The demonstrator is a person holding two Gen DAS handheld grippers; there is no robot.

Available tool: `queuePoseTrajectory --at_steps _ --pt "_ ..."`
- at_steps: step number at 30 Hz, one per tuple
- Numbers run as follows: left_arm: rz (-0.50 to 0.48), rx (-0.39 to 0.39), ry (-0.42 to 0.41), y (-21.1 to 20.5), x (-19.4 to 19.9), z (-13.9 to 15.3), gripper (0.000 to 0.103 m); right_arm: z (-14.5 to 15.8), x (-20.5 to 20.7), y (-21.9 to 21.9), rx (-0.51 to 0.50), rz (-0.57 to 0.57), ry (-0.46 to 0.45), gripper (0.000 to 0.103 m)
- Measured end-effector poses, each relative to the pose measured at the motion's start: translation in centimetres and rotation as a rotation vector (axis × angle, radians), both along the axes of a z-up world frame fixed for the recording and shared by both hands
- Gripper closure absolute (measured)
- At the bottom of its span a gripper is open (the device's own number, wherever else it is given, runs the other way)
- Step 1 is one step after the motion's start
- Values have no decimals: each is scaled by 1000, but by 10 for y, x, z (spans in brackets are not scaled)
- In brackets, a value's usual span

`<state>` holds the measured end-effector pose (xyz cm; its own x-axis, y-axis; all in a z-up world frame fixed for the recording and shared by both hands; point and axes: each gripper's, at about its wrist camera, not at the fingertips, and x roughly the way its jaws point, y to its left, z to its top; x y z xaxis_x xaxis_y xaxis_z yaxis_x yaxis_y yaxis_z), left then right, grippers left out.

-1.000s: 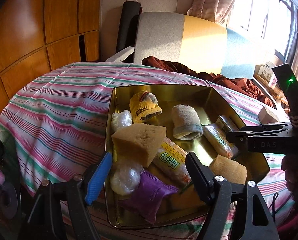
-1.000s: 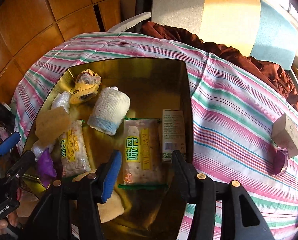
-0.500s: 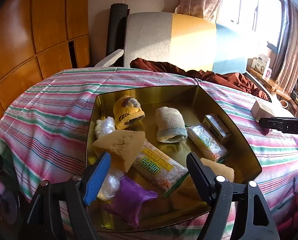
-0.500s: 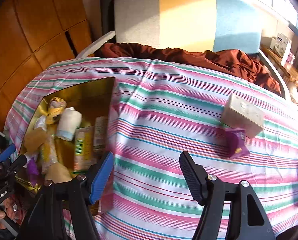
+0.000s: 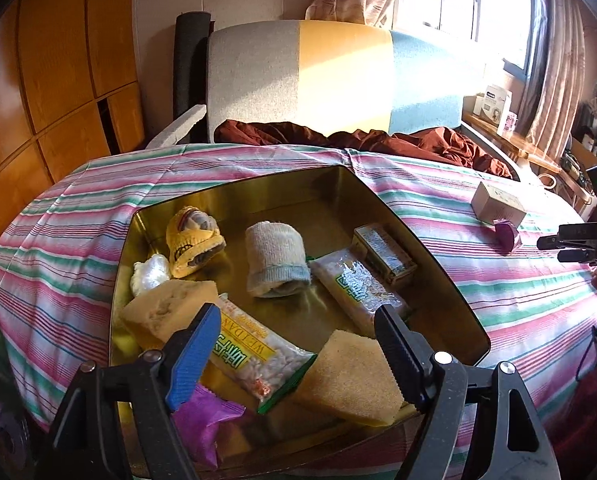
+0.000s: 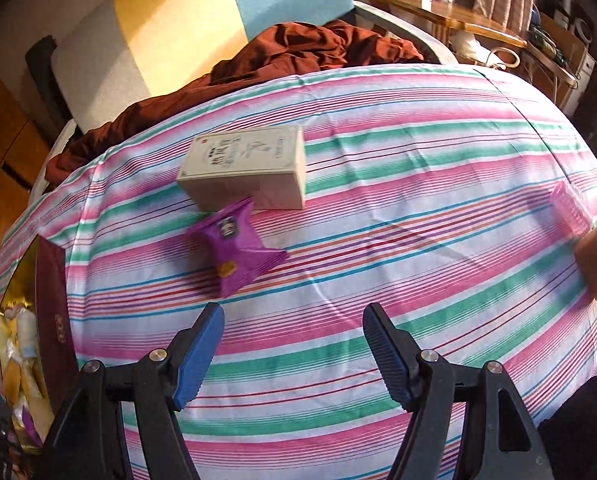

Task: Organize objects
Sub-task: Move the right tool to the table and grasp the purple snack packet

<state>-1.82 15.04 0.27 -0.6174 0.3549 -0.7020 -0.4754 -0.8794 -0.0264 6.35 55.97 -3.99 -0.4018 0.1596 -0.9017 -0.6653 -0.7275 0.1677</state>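
Right wrist: crinkled purple packet [image 6: 238, 250]

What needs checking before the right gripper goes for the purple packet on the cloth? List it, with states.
1. Right gripper open and empty: ok.
2. Purple packet in view ahead of the fingers, nothing lying on it: ok.
3. Packet clear of the beige box: not ok, its far corner overlaps the box's front edge.
4. Gold tin has bare floor for another item: ok, toward the back.
5. Left gripper open, holding nothing: ok.
6. Left gripper out of the drop path: not ok, it hovers over the tin's near end.
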Motion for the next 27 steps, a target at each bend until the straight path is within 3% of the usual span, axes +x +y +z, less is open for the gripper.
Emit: queuePoseTrajectory --at_steps 3,7,11,16,17,18,27 --pt "-15 -5 -8 8 -1 -1 23 -1 -4 9 -2 -1 2 30" --pt "-33 -6 -21 18 -4 -3 23 1 -26 0 19 101 23 30" --pt "-54 -7 -24 27 -3 -2 23 -6 -57 -12 84 194 -12 30" --pt "-72 -17 -24 39 -5 -1 23 -24 -81 -13 129 229 -67 33" --pt "-75 -20 -23 41 -5 -1 23 -28 -83 -13 137 233 -78 46" --pt "-79 -23 -22 44 -6 -1 23 -32 -83 -13 131 241 -91 67" --pt "-139 -53 -8 69 -6 0 23 -27 -61 -8 123 211 -136 68"
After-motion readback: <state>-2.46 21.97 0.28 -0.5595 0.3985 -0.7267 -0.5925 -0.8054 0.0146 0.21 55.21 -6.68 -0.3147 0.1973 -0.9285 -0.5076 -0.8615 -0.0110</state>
